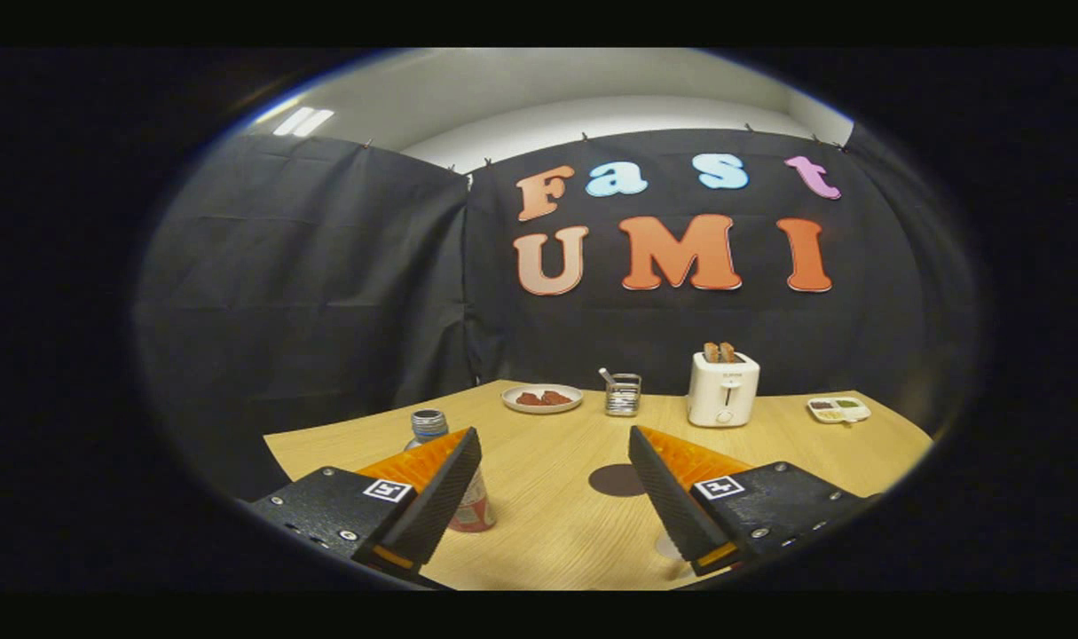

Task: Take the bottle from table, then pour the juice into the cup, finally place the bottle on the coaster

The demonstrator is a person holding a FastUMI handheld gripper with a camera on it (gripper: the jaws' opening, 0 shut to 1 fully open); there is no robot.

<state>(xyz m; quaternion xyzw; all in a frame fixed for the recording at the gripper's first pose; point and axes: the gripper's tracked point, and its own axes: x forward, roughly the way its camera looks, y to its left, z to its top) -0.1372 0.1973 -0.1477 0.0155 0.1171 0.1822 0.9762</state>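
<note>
On wooden table: one bottle, upright, partly hidden behind left finger, cap showing above it. One dark round coaster just ahead, between fingers, nearer right one. Hand-held gripper spread wide, gripping nothing. Beyond, along booth wall: one plate with food, one glass cup holding utensil, one white toaster with two toast slices, one small divided tray.

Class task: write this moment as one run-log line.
phase: approach | gripper: open, holding nothing | bottle: upright on table, behind left finger | coaster: bare, between fingers
</note>
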